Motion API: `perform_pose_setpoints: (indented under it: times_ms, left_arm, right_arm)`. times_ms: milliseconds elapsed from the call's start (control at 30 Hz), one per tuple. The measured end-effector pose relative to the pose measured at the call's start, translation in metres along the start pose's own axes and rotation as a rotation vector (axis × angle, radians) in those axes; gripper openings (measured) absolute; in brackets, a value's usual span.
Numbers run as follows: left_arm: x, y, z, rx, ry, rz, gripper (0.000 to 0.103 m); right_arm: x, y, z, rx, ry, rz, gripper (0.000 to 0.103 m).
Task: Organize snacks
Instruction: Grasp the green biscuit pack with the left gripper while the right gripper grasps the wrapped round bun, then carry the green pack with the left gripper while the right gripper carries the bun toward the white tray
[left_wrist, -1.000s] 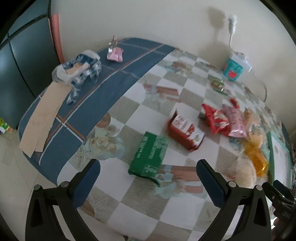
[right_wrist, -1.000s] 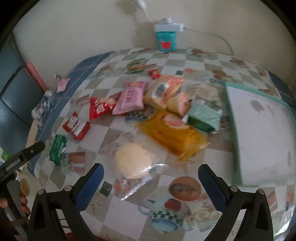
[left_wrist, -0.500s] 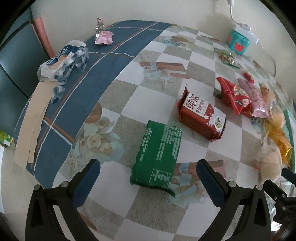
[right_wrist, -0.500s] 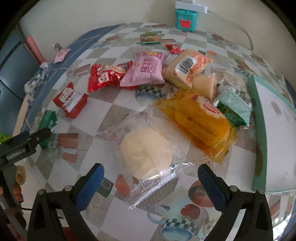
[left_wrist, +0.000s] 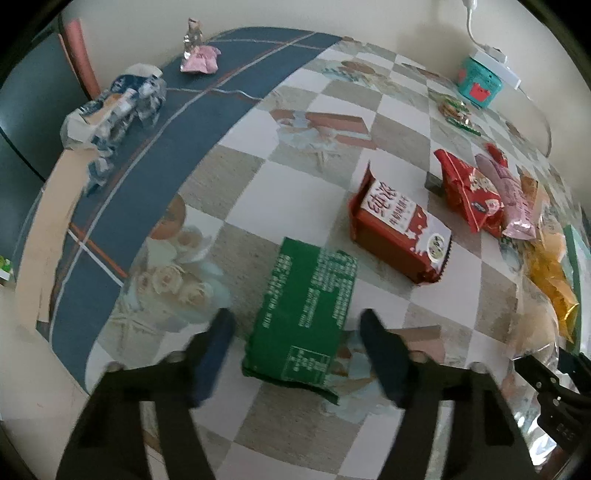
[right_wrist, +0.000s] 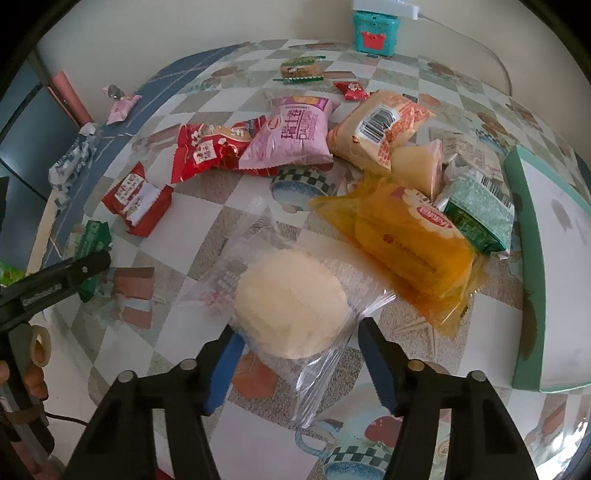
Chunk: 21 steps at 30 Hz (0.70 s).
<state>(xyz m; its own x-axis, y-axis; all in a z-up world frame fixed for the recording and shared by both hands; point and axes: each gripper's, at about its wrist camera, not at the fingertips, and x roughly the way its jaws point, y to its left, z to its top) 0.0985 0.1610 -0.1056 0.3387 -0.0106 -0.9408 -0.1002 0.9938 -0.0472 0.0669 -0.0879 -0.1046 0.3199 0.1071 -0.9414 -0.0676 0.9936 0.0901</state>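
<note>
Left wrist view: the left gripper (left_wrist: 295, 339) is closing astride the near end of a flat green packet (left_wrist: 306, 314), pads not yet touching; its long axis runs away from the camera (printed foil, crinkled at the corner), bare checked tablecloth (left_wrist: 258, 155) beyond.

Right wrist view: the right gripper (right_wrist: 297, 354) is closing around a round pale bun (right_wrist: 291, 302) in loose clear wrap, the left pad close beside it, the yellow bag (right_wrist: 406, 243) just right
</note>
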Motion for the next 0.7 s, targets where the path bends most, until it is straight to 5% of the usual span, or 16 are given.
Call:
perform_pose_setpoints:
  times_ms: [67,133,700]
  left_arm:
    - [0.000,-0.003,0.001,0.004,-0.003,0.018,0.049]
    - [-0.001,-0.005,0.001,0.001,0.003,0.016,0.046]
    - [-0.040,-0.004,-0.002,-0.065,-0.021,0.063,0.042]
  right_arm:
    - [-0.001,-0.001,0.000,0.002,-0.003,0.005,0.060]
    - [-0.004,-0.002,-0.001,0.003,-0.006,0.009,0.059]
    - [-0.029,-0.008,-0.003,0.015,-0.064,0.106,0.053]
